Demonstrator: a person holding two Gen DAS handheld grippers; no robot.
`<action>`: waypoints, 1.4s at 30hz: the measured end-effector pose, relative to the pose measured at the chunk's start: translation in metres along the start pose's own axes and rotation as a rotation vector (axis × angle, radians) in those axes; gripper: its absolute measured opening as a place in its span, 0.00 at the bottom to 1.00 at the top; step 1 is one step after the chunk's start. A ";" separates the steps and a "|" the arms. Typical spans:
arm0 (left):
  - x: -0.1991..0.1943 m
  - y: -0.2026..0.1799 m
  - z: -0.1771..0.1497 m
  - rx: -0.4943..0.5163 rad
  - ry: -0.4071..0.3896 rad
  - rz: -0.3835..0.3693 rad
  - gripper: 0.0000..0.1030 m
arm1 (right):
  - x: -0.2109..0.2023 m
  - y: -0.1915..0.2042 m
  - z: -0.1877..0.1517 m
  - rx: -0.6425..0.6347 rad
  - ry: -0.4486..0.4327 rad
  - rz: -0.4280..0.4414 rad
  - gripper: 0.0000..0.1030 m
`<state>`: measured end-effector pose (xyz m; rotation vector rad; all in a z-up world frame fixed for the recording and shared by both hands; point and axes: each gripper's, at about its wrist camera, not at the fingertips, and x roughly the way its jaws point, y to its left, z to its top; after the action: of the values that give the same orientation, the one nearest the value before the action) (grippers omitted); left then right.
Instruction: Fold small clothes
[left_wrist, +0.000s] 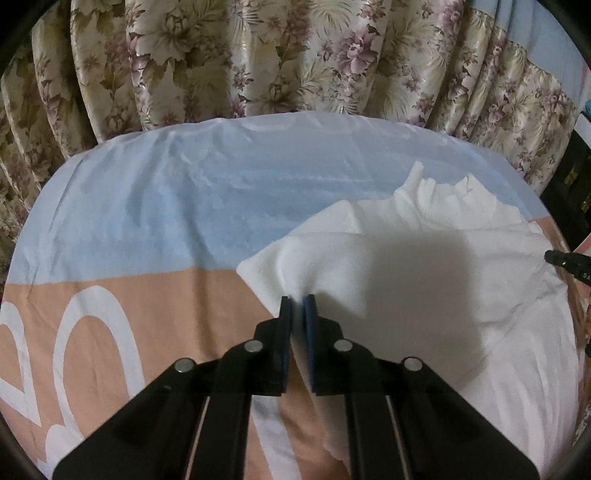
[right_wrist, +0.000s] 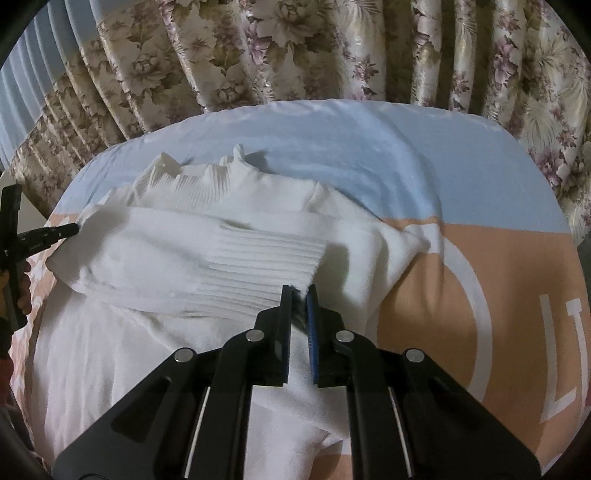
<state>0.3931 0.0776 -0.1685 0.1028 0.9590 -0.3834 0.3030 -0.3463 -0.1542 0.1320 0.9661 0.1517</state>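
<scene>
A white knit sweater (left_wrist: 424, 280) lies spread on the bed, its ribbed collar (right_wrist: 199, 184) at the far side. One sleeve is folded across the body, ending in a ribbed cuff (right_wrist: 266, 266). My left gripper (left_wrist: 297, 300) is shut on a bunched fold at the sweater's left edge, with white cloth showing between the fingers. In the right wrist view this gripper (right_wrist: 72, 229) meets the garment's left side. My right gripper (right_wrist: 298, 290) is shut on the corner of the ribbed cuff. Its dark tip (left_wrist: 554, 256) also shows at the right edge of the left wrist view.
The bed sheet (left_wrist: 166, 206) is light blue at the far half and peach with large white letters nearer me (right_wrist: 498, 280). A flowered curtain (left_wrist: 295, 55) hangs right behind the bed's far edge. A person's hand (right_wrist: 20, 284) holds the left tool.
</scene>
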 end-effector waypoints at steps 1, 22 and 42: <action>-0.001 0.000 0.001 0.003 -0.001 0.008 0.11 | -0.004 0.001 0.000 -0.001 -0.007 -0.006 0.07; -0.022 -0.063 -0.005 0.115 -0.006 0.013 0.49 | -0.014 0.014 0.010 -0.023 -0.040 -0.010 0.06; -0.002 -0.099 -0.040 0.259 -0.049 0.246 0.51 | -0.002 0.088 -0.017 -0.272 -0.100 -0.079 0.23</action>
<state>0.3249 -0.0032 -0.1823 0.4409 0.8330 -0.2792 0.2818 -0.2598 -0.1462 -0.1473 0.8411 0.2009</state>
